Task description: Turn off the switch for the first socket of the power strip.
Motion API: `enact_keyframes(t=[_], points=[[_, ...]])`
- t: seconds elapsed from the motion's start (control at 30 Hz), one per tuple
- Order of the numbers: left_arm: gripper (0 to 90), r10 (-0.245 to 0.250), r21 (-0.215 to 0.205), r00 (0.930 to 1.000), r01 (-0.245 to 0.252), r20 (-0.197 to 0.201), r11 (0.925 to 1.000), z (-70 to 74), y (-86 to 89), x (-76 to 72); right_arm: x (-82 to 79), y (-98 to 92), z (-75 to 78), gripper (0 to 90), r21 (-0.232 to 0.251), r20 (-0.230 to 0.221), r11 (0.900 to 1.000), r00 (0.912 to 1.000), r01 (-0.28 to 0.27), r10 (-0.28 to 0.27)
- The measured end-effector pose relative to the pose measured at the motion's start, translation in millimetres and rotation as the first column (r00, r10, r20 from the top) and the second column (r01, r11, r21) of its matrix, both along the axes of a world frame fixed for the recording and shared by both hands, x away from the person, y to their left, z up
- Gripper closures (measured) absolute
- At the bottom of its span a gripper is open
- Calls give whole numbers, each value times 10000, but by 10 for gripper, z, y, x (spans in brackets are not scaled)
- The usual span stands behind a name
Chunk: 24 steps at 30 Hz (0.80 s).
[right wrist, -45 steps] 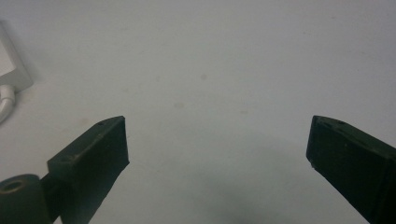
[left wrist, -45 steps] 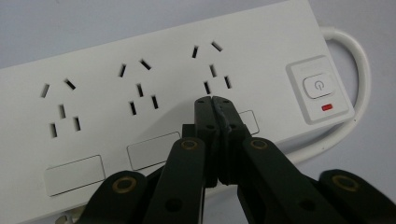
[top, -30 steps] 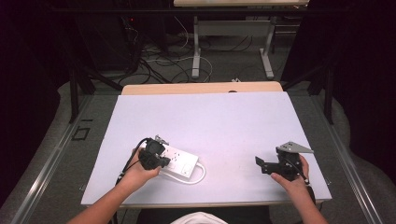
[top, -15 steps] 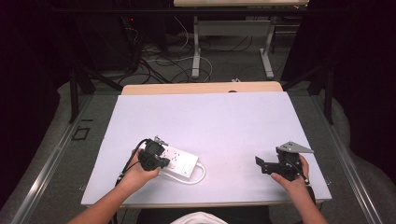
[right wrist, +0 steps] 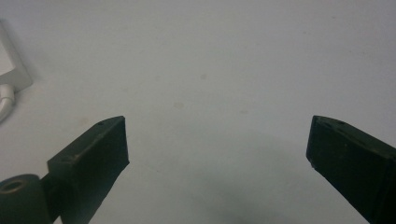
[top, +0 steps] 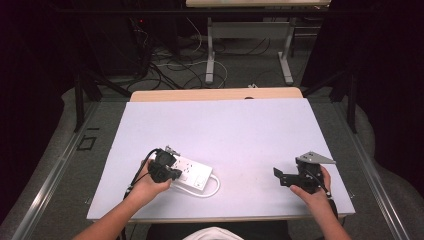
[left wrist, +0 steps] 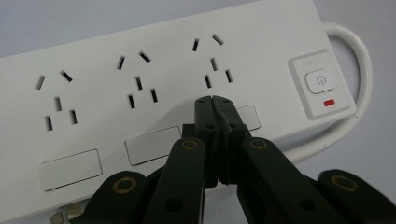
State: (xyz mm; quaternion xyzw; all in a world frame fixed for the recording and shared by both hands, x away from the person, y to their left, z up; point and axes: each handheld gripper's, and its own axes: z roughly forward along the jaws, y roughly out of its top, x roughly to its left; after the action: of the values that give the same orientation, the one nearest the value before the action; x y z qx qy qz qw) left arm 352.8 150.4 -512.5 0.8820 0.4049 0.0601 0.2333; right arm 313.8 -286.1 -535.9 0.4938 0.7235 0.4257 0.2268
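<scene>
A white power strip [top: 192, 173] with three sockets lies at the table's front left, its white cable [top: 214, 187] looping at the right end. In the left gripper view the strip [left wrist: 140, 56] shows a power button [left wrist: 319, 80] with a red light. My left gripper [left wrist: 213, 101] is shut with nothing between its jaws, tips just above the strip's front edge below the third socket; from above it [top: 167, 167] hovers over the strip's left end. My right gripper [top: 280, 177] rests open at the front right, jaws wide apart [right wrist: 217, 135] over bare table.
The white table top [top: 225, 130] has a wooden strip along its far edge [top: 215, 94]. Beyond it stand table legs and loose cables on the floor [top: 180, 65]. The strip's end and cable [right wrist: 9, 79] sit at the left of the right gripper view.
</scene>
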Motion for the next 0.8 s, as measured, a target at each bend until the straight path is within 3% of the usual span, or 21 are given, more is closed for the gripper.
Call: enact_keyframes(t=[0.8], points=[[860,-118,-36,9999,118,-27,9999,48,-17,5,2,3,0,50,-10,13,10000,10000,-10,10]])
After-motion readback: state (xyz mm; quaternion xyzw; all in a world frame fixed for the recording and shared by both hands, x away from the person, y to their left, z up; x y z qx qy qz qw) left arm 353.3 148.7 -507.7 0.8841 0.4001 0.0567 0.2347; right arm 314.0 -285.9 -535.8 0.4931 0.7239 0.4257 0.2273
